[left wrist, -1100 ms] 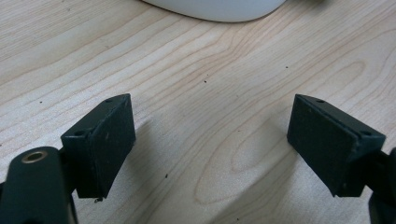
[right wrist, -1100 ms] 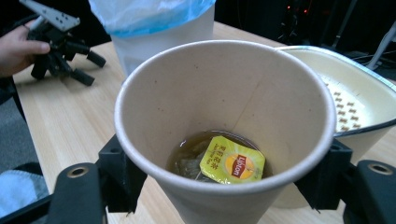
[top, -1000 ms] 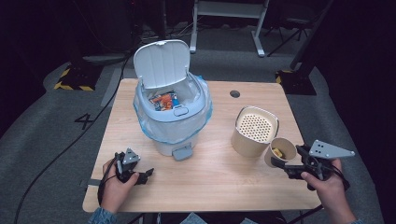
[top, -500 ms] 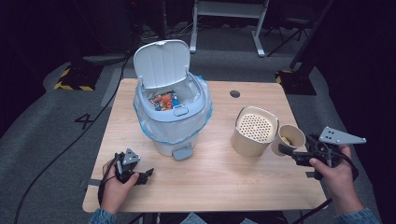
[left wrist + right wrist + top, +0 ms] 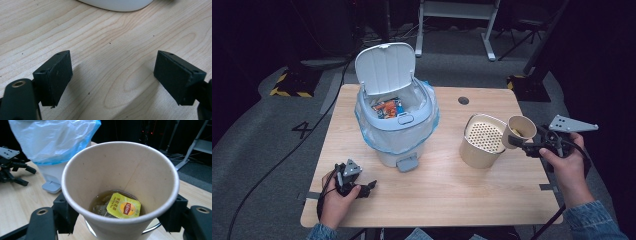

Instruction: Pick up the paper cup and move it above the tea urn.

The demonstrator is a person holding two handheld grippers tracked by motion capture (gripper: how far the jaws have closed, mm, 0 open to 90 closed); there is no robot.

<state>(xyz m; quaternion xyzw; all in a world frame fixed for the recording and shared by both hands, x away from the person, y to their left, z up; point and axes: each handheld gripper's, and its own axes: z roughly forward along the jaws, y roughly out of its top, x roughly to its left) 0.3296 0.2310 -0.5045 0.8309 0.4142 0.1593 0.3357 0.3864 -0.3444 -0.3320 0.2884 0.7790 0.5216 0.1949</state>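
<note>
My right gripper (image 5: 517,140) is shut on a paper cup (image 5: 520,129) and holds it in the air just right of a beige container with a perforated insert (image 5: 482,142). In the right gripper view the cup (image 5: 120,170) holds brownish liquid and a tea bag with a yellow tag (image 5: 123,208), and the jaws press on both sides of it. My left gripper (image 5: 362,186) rests open on the table's front left. Its pads (image 5: 56,75) stand wide apart over bare wood.
A white pedal bin (image 5: 397,135) with a blue liner stands at the table's middle left, its lid (image 5: 384,67) up and wrappers inside. Its base (image 5: 117,3) lies just ahead of the left gripper. The wooden table (image 5: 452,190) ends close behind the right hand.
My right gripper has lifted the cup off the table and carried it up beside the beige container's rim. The left gripper has stayed where it was.
</note>
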